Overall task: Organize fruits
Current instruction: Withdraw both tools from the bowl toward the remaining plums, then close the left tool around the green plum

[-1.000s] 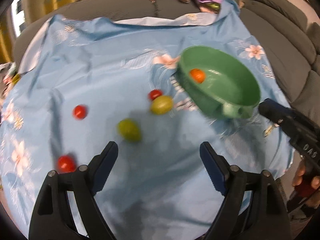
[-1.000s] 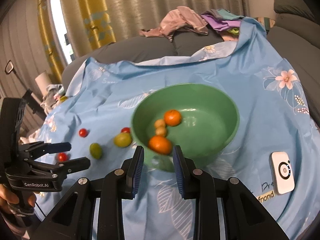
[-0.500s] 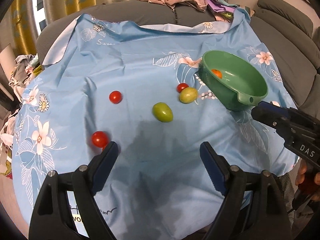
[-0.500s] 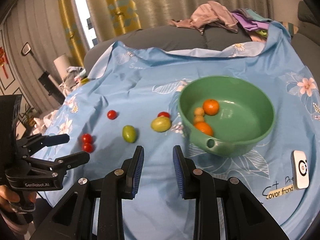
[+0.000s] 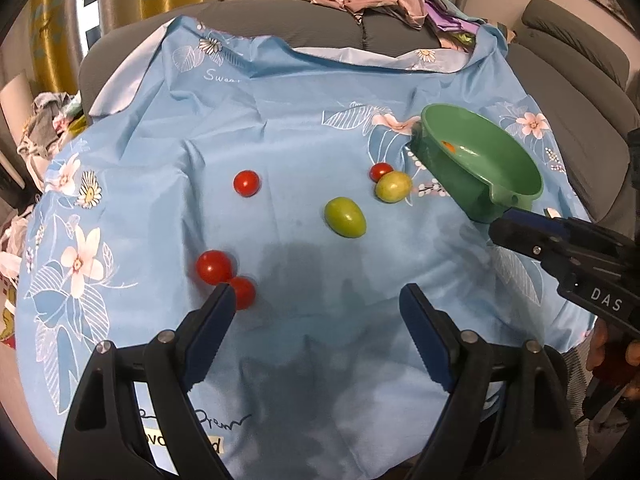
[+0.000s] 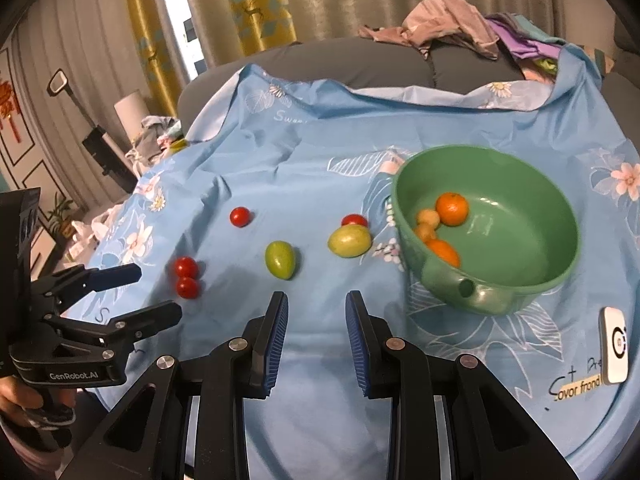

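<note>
The left gripper (image 5: 316,308) gapes wide and empty, two cherry tomatoes (image 5: 214,267) beside its left finger; the right gripper (image 6: 316,312), narrowed, holds nothing.

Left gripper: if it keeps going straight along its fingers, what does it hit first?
Most likely bare blue tablecloth. The left gripper is open, nothing between its jaws. The green fruit lies farther along that line; the two red tomatoes sit just off the left finger. Depth is unclear.

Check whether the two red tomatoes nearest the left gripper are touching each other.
Touching. In the right wrist view the upper tomato and lower tomato overlap with no cloth between; the left wrist view agrees.
</note>
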A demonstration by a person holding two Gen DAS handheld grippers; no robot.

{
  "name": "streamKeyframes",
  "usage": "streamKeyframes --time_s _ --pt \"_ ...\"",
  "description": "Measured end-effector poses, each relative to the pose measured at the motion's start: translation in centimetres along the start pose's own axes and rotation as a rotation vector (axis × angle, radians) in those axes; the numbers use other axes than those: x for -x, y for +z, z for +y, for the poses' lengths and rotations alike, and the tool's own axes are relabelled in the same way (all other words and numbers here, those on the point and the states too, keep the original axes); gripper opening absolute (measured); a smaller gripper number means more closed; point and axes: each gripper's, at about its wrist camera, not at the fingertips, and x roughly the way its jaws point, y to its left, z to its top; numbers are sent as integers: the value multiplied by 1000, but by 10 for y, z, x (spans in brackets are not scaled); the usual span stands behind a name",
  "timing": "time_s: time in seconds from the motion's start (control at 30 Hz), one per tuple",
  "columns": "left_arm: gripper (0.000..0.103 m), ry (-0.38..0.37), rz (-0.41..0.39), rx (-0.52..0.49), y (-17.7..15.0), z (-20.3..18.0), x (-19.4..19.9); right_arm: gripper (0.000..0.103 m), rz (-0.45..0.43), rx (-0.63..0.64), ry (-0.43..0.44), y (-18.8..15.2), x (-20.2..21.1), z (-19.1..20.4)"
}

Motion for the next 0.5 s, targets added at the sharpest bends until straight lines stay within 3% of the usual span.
streamKeyframes --time_s 0.5 --pt "83 -69 63 -37 34 -3 -63 30 80 -18 9 6 -46 -9"
